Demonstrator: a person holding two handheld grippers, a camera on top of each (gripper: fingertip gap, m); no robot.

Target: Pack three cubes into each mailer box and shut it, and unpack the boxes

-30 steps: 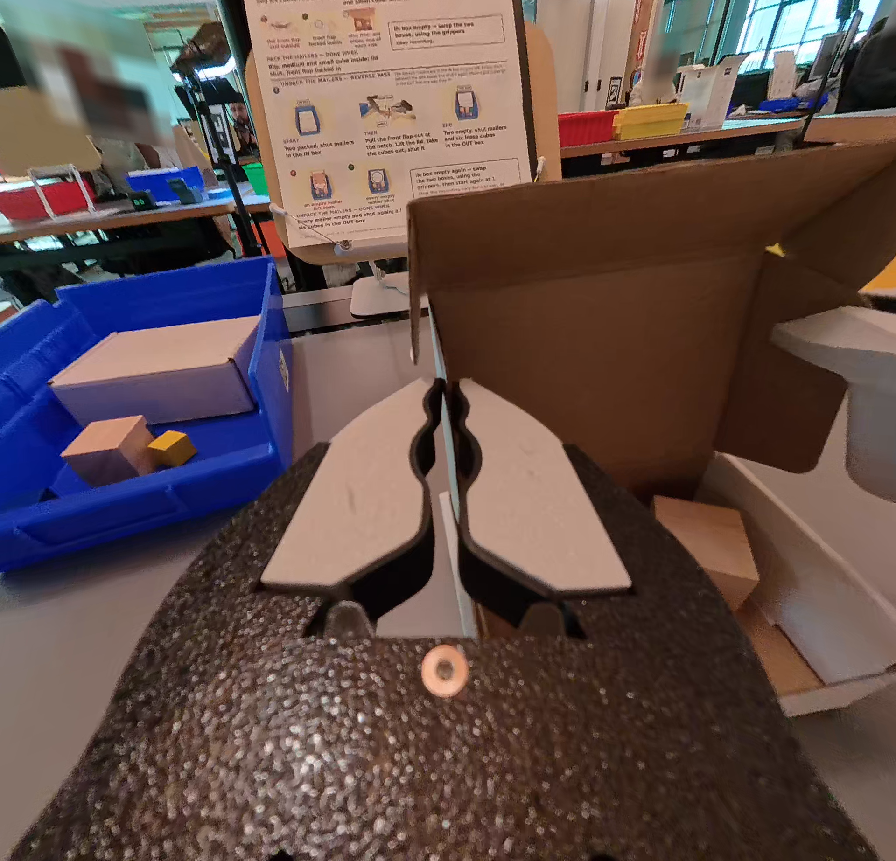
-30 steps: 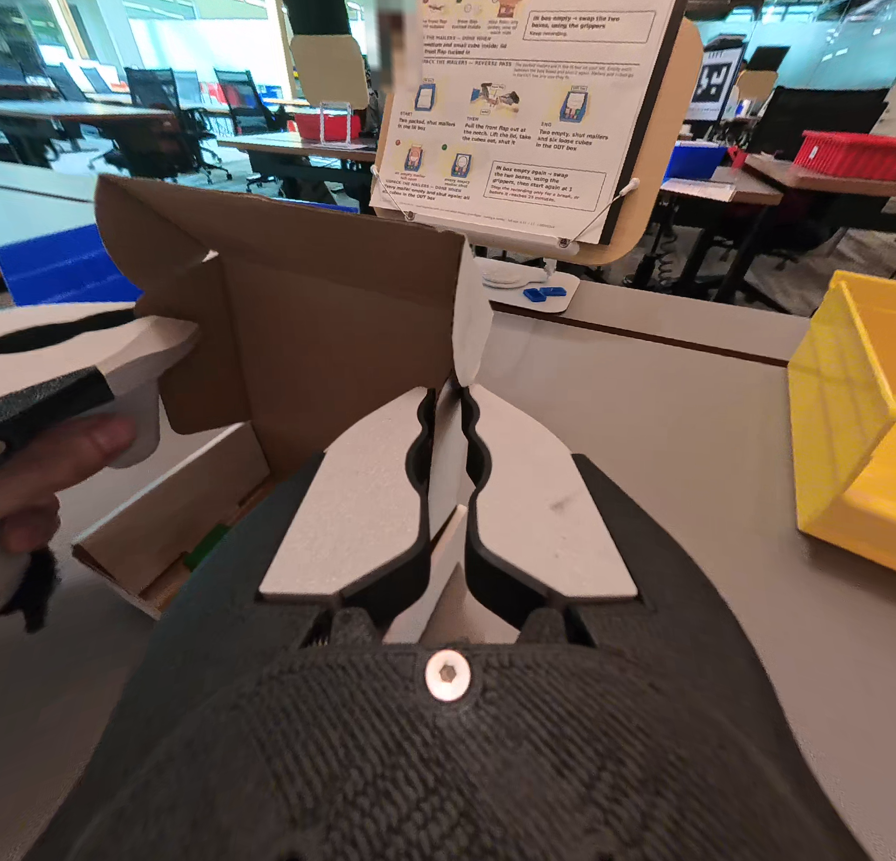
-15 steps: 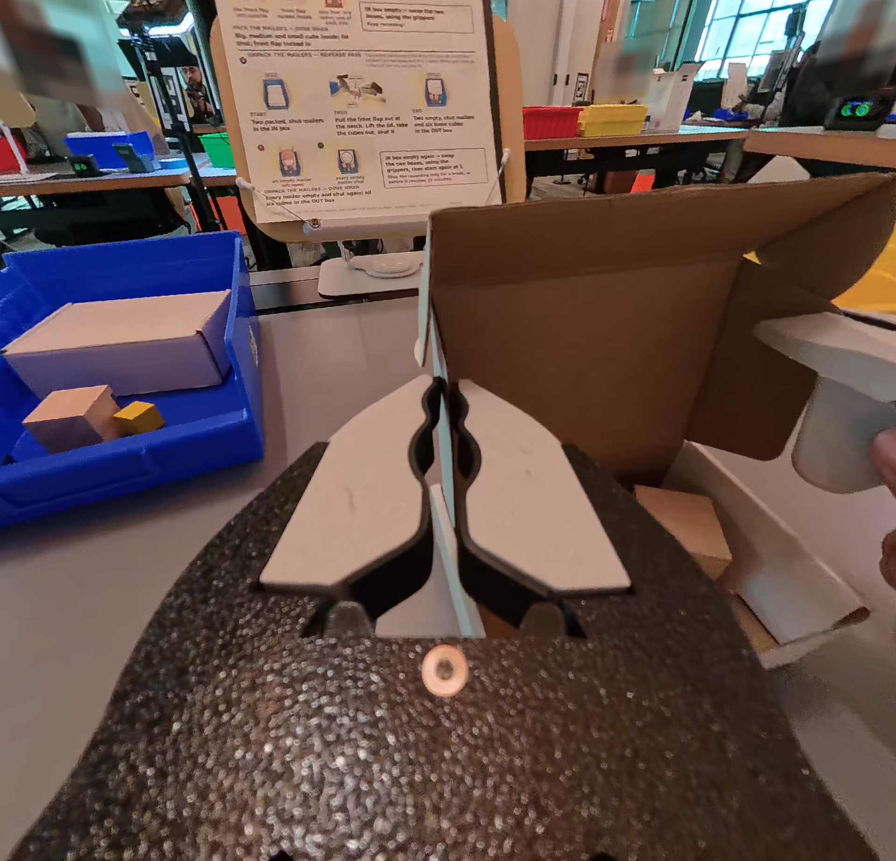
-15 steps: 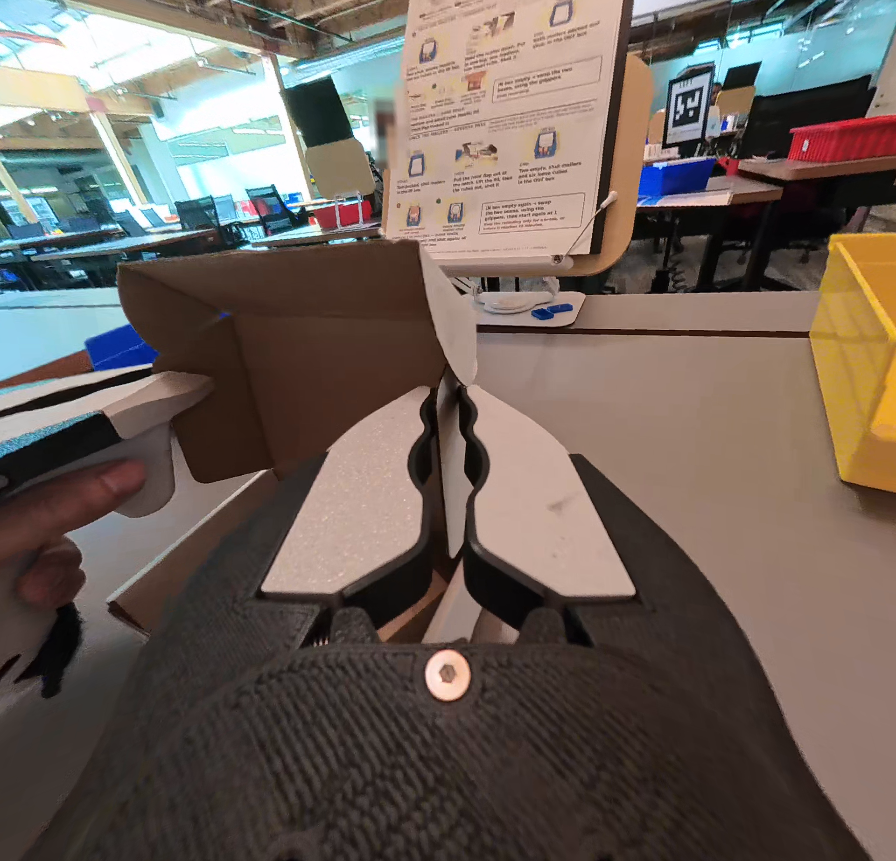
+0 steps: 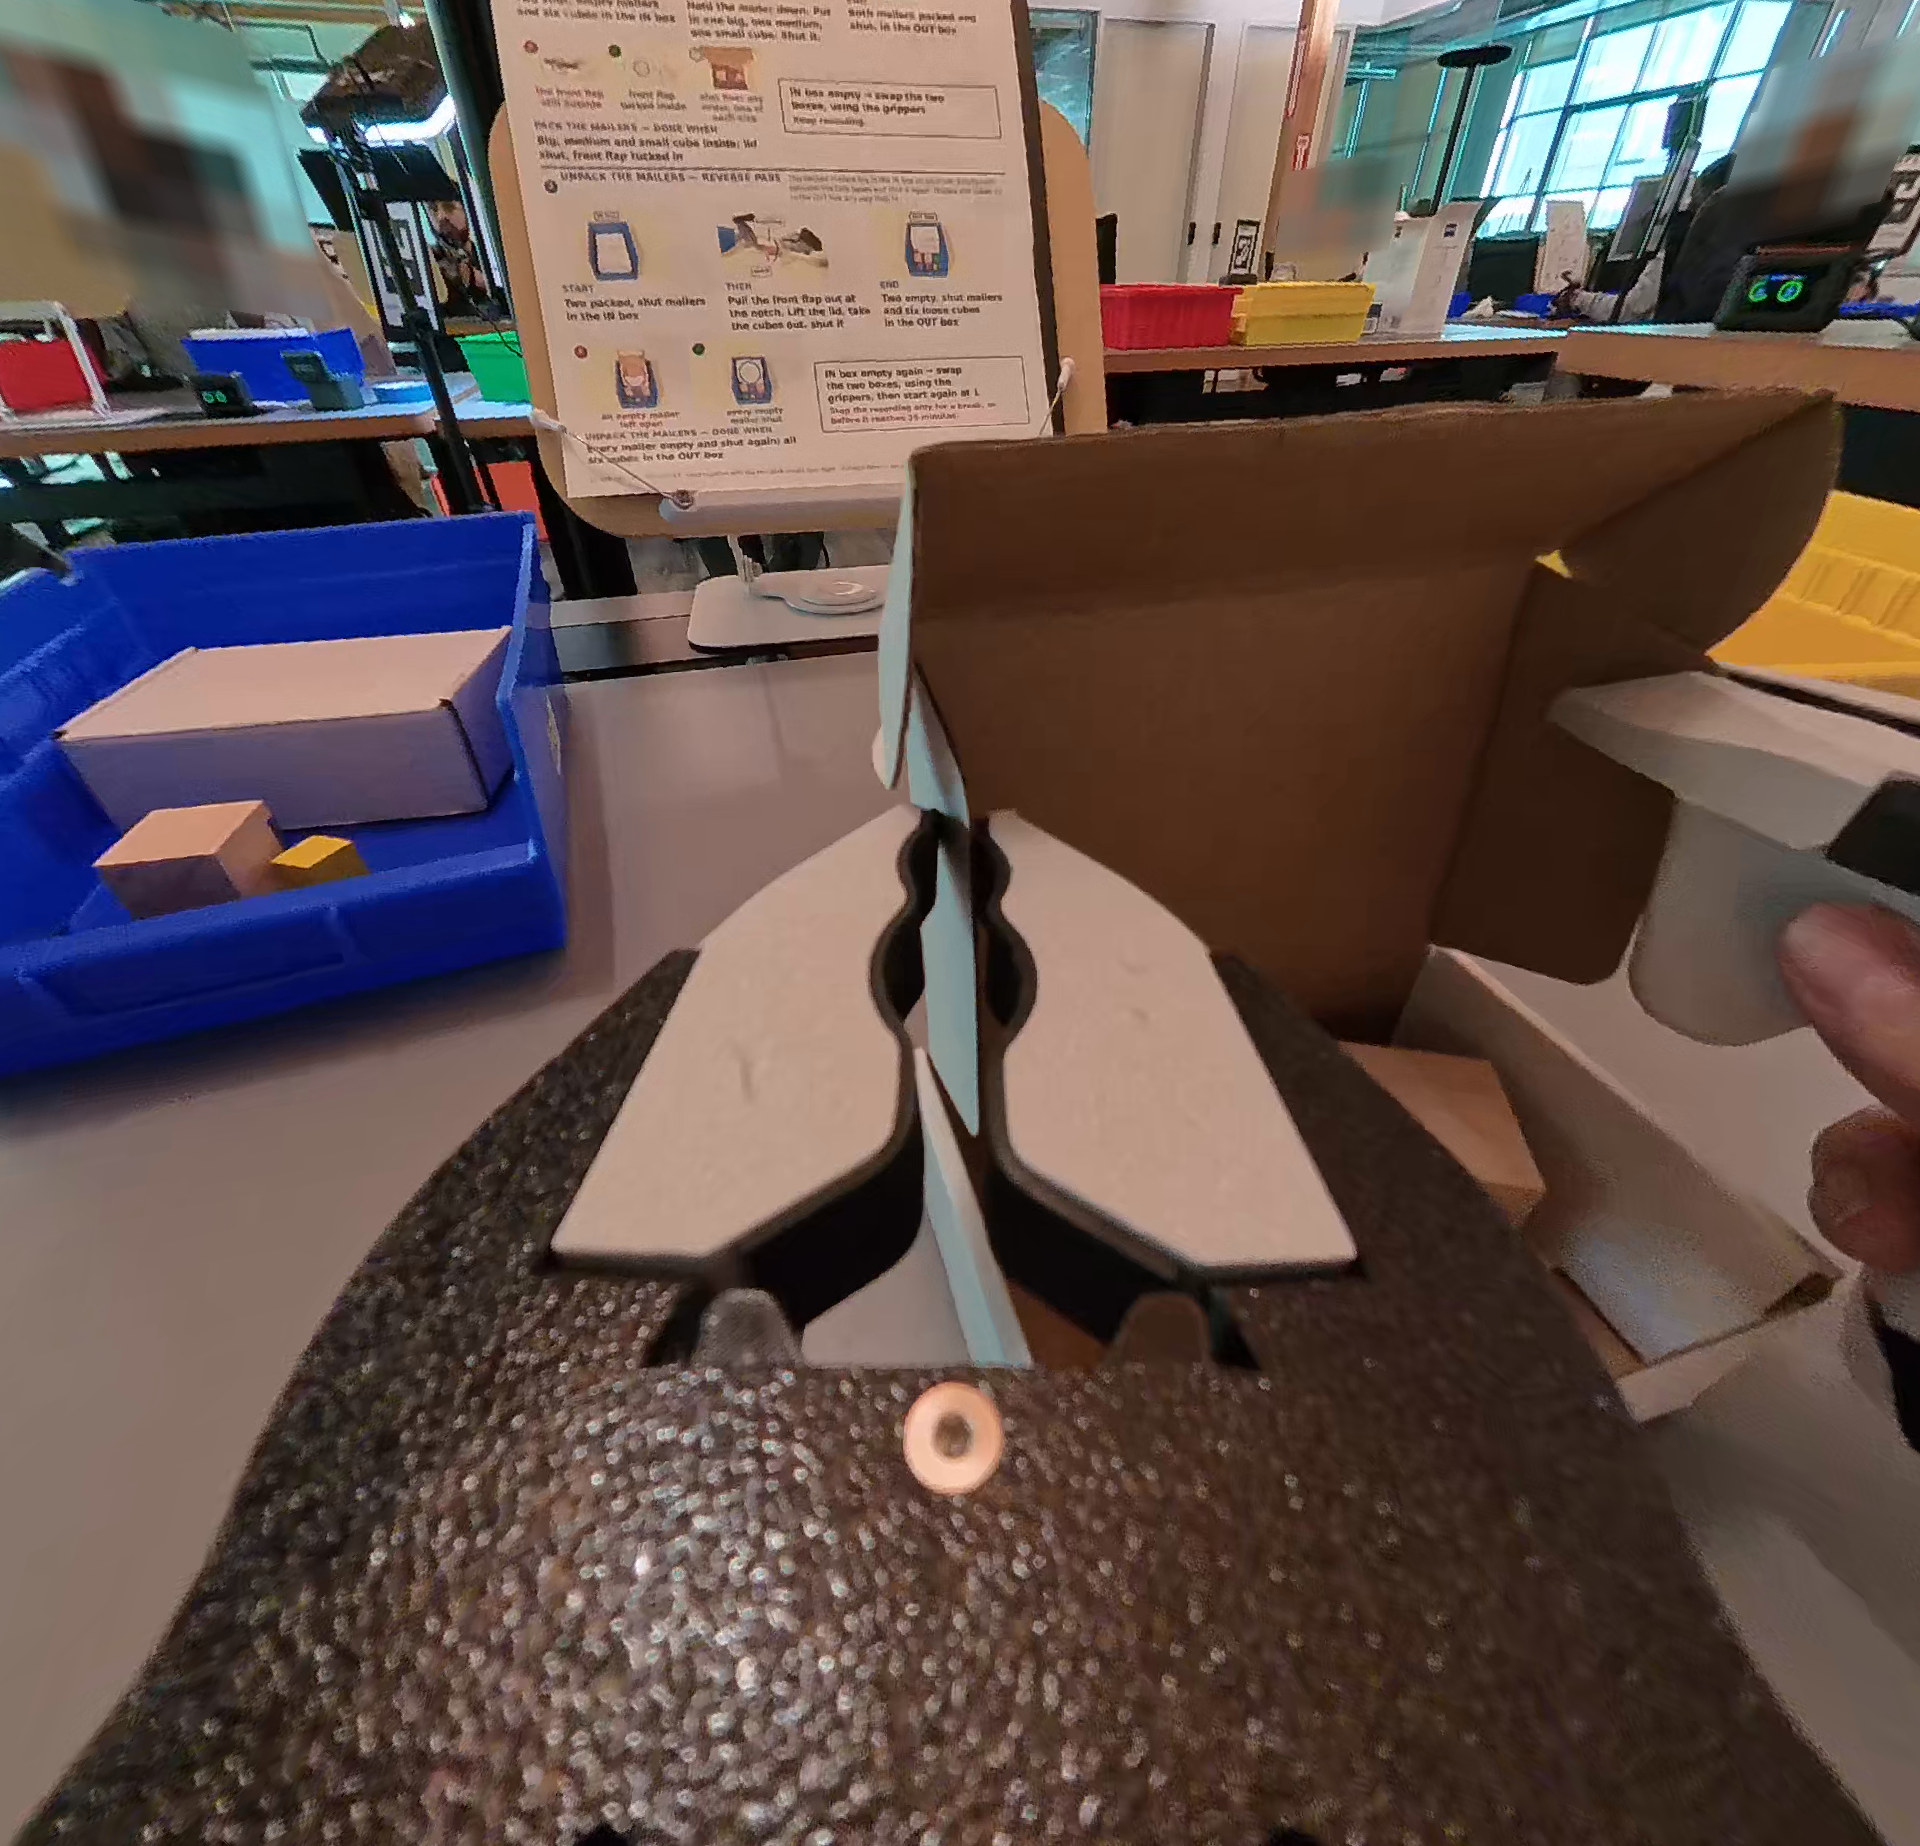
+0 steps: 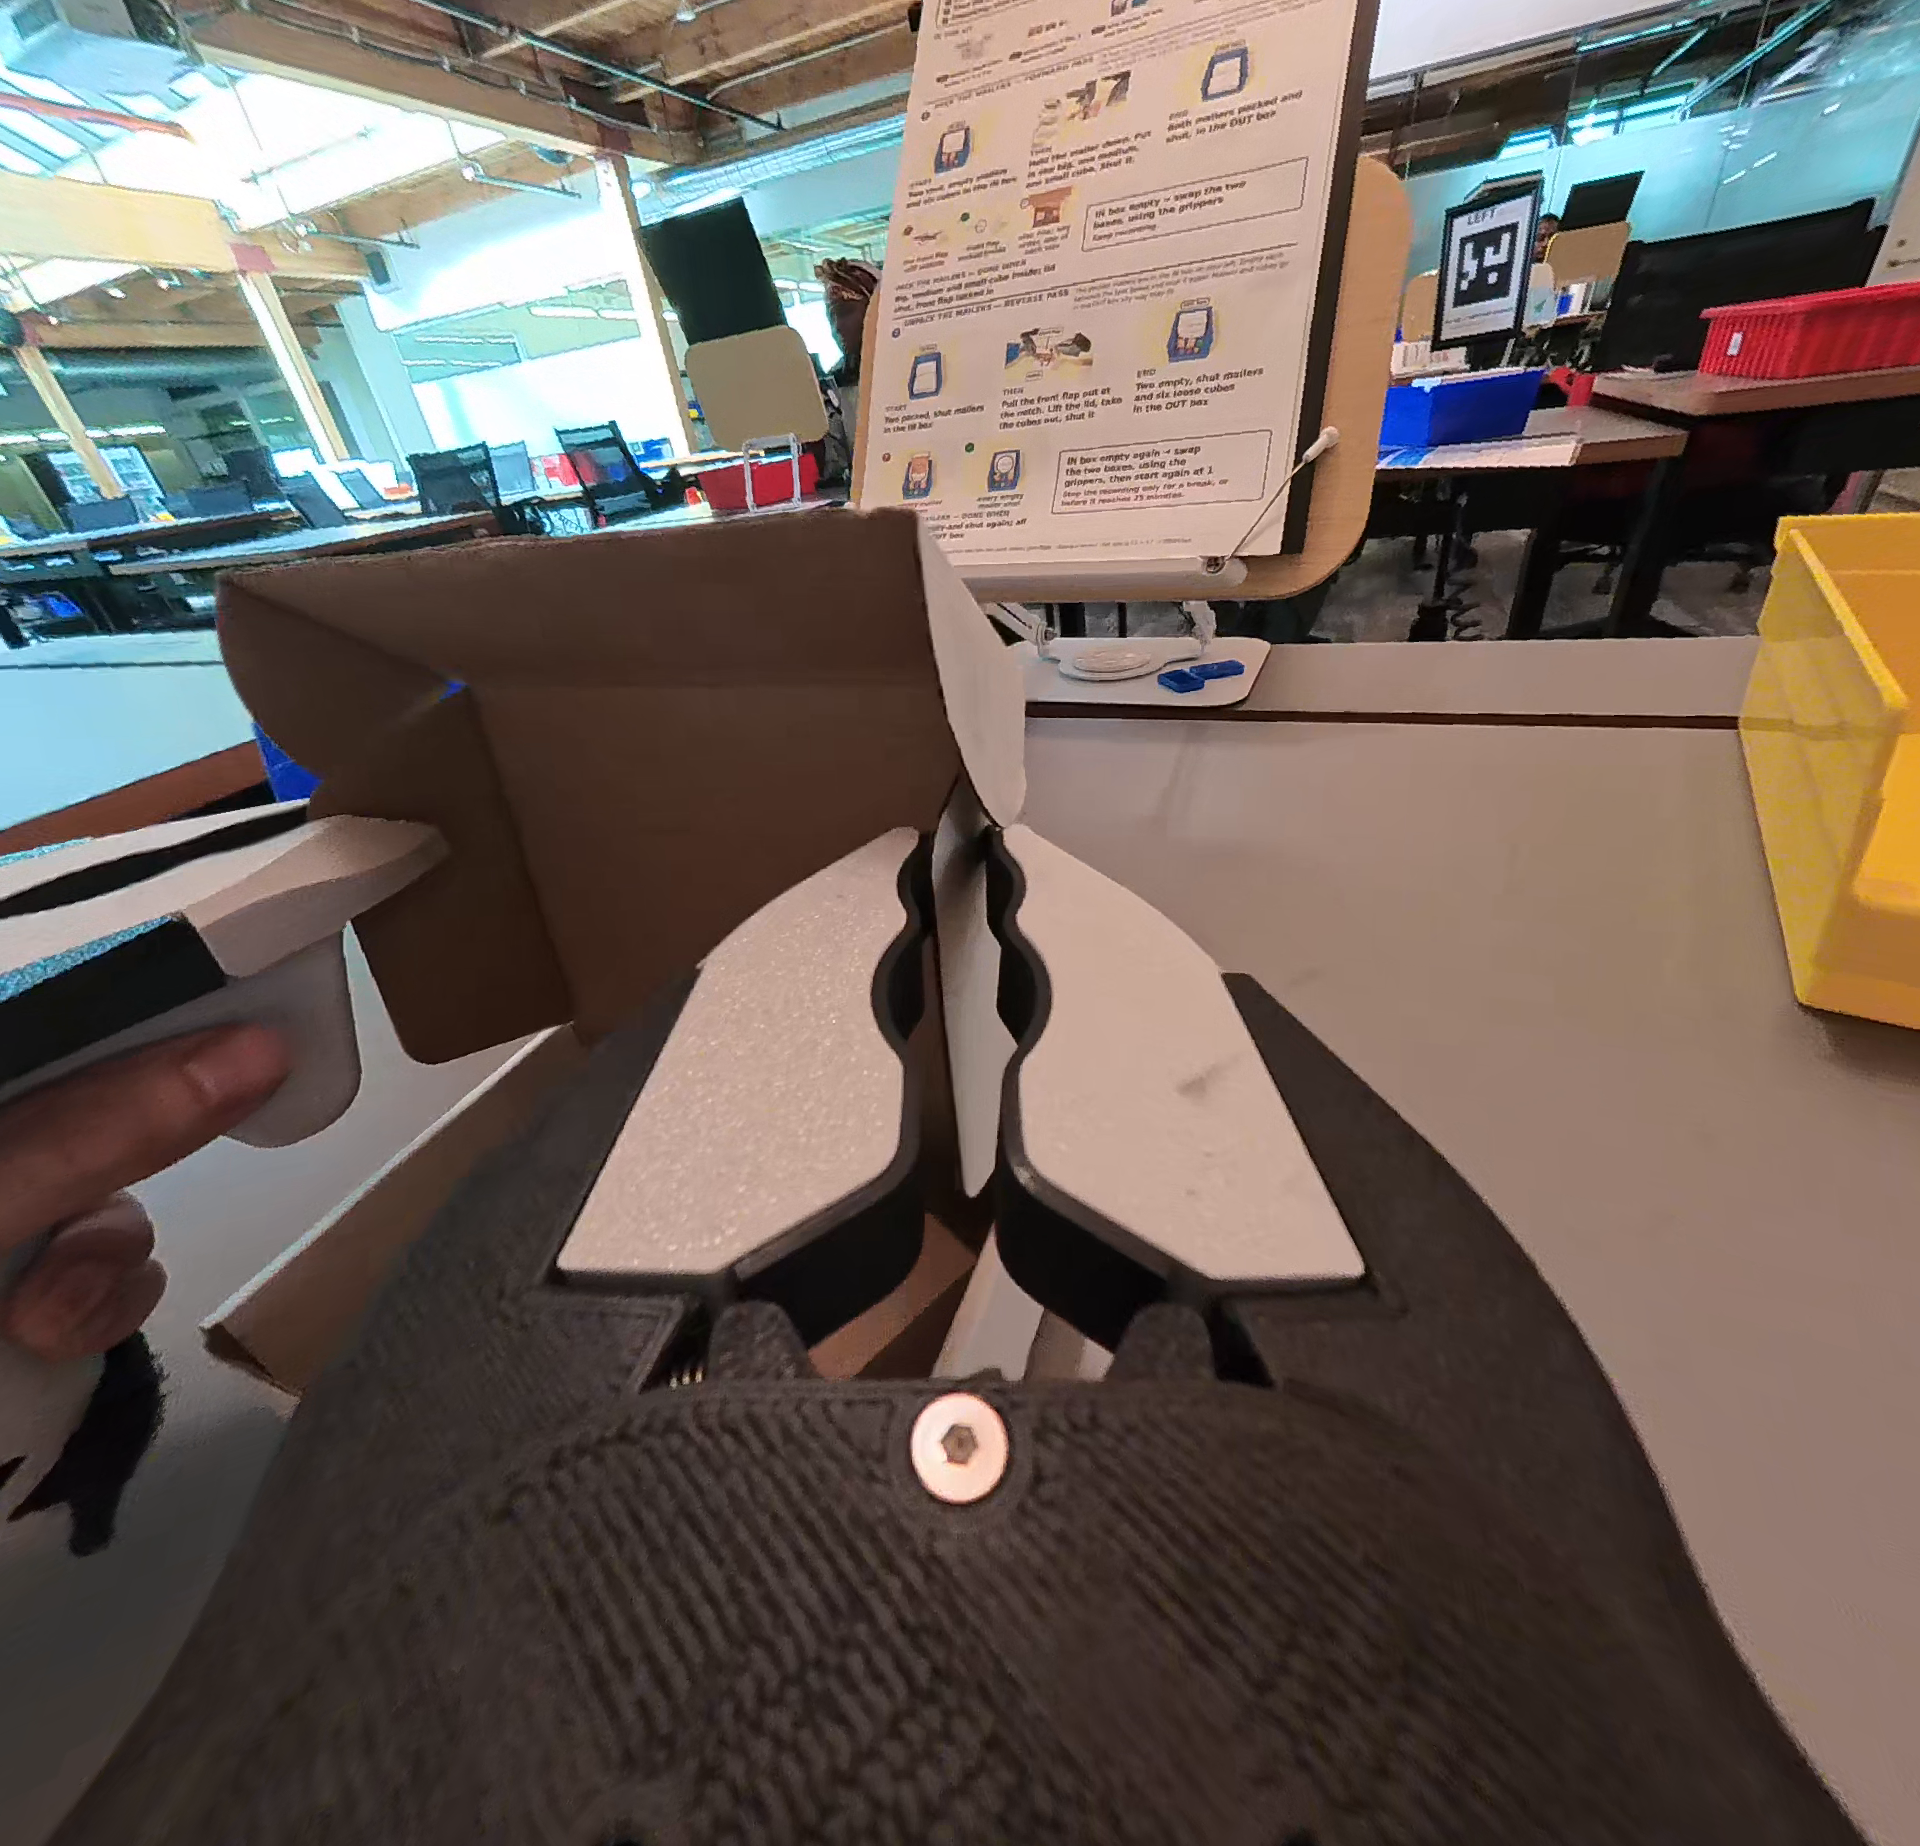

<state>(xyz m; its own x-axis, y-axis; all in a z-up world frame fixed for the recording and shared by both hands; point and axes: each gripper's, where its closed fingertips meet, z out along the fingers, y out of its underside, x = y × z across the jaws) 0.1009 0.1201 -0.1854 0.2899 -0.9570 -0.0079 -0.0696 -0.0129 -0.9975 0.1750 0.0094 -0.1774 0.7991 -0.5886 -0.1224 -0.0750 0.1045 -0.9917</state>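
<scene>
Cardboard mailer box (image 5: 1299, 674) sits open on a grey table (image 5: 208, 1225), its brown lid standing upright and facing the cameras. Two handheld grippers grasp the box from opposite sides. The left gripper (image 5: 951, 830) has its two pale fingers pressed together on the white side flap at the box's left edge. The right gripper (image 6: 961, 840) is likewise clamped on the white side flap at the box's right edge. In each wrist view the other gripper shows at the far side of the lid, with a person's fingers wrapped on its handle.

Inside the box, a plain wooden cube (image 5: 1455, 1121) lies on the floor just behind the low white front wall; the rest of the inside is hidden by the gripper.

At the table's left edge stands a blue bin (image 5: 312, 965). It holds a shut white mailer box (image 5: 291, 726), with a larger wooden cube (image 5: 192, 851) and a small yellow cube (image 5: 312, 856) touching each other in front of it. At the table's right edge stands a yellow bin (image 6: 1839, 788). At the table's far edge, behind the open box, a printed instruction sheet (image 5: 769, 207) stands on a holder.
</scene>
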